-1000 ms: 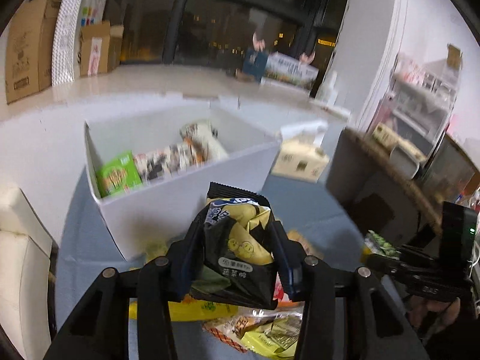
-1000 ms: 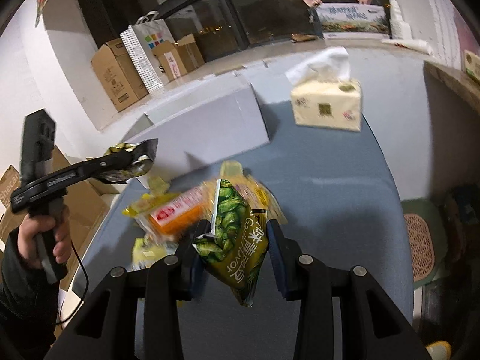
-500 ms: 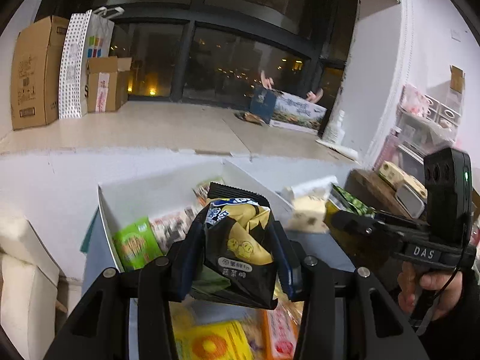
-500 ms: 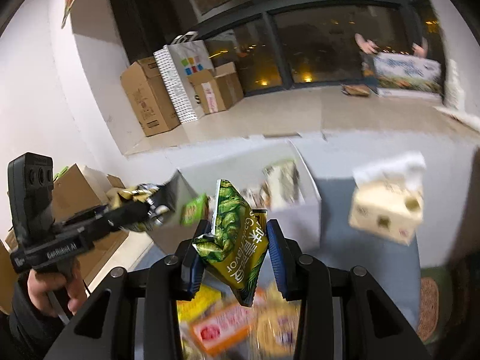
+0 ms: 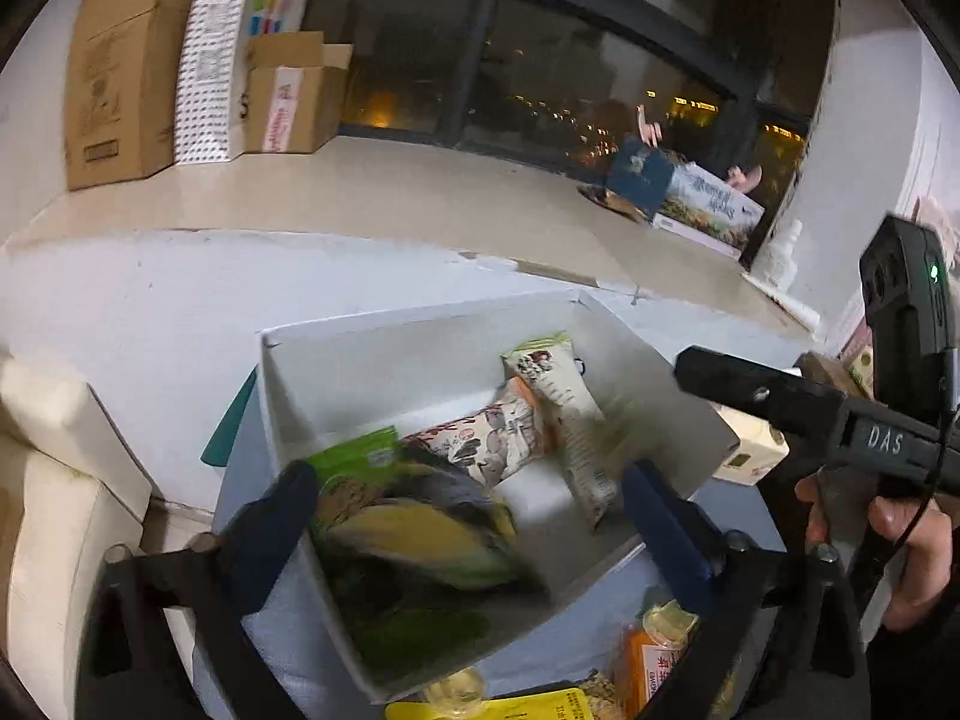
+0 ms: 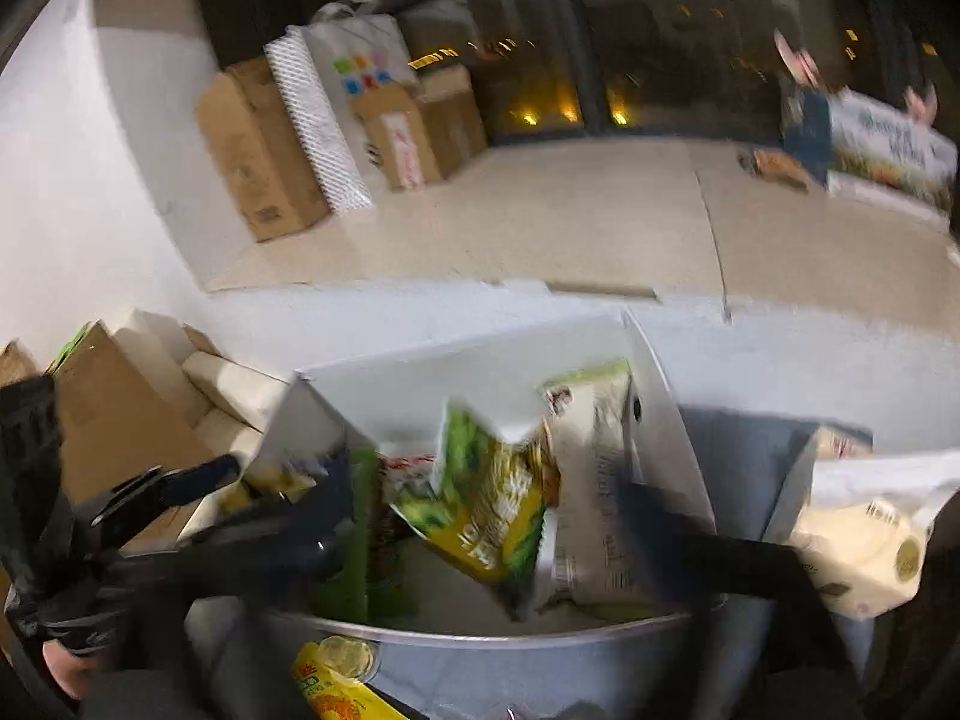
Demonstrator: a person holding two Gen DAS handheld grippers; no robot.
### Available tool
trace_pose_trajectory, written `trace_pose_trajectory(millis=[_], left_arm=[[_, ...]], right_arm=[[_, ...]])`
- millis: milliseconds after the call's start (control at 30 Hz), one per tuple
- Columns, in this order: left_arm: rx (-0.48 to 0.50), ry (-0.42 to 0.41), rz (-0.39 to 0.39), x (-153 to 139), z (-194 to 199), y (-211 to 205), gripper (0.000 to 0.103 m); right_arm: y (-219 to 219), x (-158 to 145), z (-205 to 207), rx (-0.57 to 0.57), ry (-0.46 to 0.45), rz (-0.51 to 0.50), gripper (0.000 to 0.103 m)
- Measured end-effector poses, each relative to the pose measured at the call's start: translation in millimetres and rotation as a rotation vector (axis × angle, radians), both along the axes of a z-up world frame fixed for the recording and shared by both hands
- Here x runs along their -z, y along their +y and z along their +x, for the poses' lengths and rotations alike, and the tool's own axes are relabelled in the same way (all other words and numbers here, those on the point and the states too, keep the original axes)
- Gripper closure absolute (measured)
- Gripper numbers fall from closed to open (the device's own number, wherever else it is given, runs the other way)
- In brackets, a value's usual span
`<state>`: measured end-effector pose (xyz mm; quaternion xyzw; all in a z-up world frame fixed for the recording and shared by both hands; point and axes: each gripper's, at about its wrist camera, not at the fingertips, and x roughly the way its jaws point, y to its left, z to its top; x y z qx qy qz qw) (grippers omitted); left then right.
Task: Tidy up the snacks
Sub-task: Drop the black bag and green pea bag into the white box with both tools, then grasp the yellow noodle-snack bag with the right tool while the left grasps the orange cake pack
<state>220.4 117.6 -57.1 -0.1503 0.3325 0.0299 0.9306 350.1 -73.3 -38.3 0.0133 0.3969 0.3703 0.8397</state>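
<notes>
Several snack packets already lie in the white box (image 5: 420, 336): a green packet (image 5: 360, 459), a patterned packet (image 5: 480, 438) and a pale long packet (image 5: 564, 396) propped against its far wall, so the sorting looks well under way. More is left, as I judge it, for a yellow packet (image 5: 540, 708) and an orange packet (image 5: 651, 660) lie outside on the blue tabletop (image 5: 600, 648), just in front of the box. Both claws hang over the open box with their jaws opening wide. Left claw (image 5: 468, 516): no pad touches anything, and the black-and-yellow packet (image 5: 420, 534) between its fingers is blurred and looks to be dropping into the near end of the box. Right claw (image 6: 486, 516): likewise spread apart, with the green-and-yellow packet (image 6: 480, 516) loose between its fingers and tilted, falling toward the box floor beside the pale packet. From the left wrist view the right claw shows as a black bar reaching in over the box's right wall, gripped by a hand (image 5: 900, 552). A tissue pack (image 6: 864, 546) sits on the tabletop just right of the box.
</notes>
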Motion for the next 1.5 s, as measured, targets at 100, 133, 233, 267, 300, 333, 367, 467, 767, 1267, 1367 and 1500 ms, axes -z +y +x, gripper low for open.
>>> trace_pose_trajectory(millis=[100, 133, 233, 267, 300, 333, 367, 467, 767, 1267, 1367, 1500], left_arm=[[0.0, -0.006, -0.043, 6, -10, 8, 0.0], [0.0, -0.007, -0.05, 7, -13, 9, 0.0], [-0.001, -0.013, -0.047, 5, -23, 8, 0.0], [0.002, -0.019, -0.044, 4, -28, 6, 0.0], [0.003, -0.025, -0.042, 2, -34, 4, 0.0], [0.005, -0.032, -0.04, 0, -41, 2, 0.0], [0.016, -0.043, -0.038, -2, -49, -1, 0.0], [0.05, -0.07, -0.001, -10, -77, -15, 0.0], [0.168, -0.12, -0.011, -4, -168, -59, 0.0], [0.238, -0.065, -0.012, 36, -204, -111, 0.0], [0.243, -0.044, 0.01, 36, -204, -117, 0.0], [0.271, -0.021, 0.056, 35, -205, -125, 0.0]], right_arm=[[-7, 3, 0, 0.025, 0.0, 0.039, 0.0], [-10, 4, -1, 0.029, 0.012, 0.05, 0.0], [-22, 2, -9, 0.023, 0.045, 0.096, 0.0], [-25, 0, -12, 0.021, 0.047, 0.1, 0.0], [-29, -2, -17, 0.015, 0.046, 0.11, 0.0], [-34, -5, -24, 0.005, 0.042, 0.123, 0.0], [-38, -9, -31, -0.006, 0.039, 0.125, 0.0], [-59, -20, -65, -0.017, -0.009, 0.134, 0.0], [-123, -7, -159, 0.021, -0.12, 0.102, 0.0], [-168, 97, -218, 0.055, 0.075, 0.005, 0.0], [-168, 99, -203, 0.058, 0.089, 0.013, 0.0], [-154, 107, -171, 0.043, 0.148, -0.013, 0.0]])
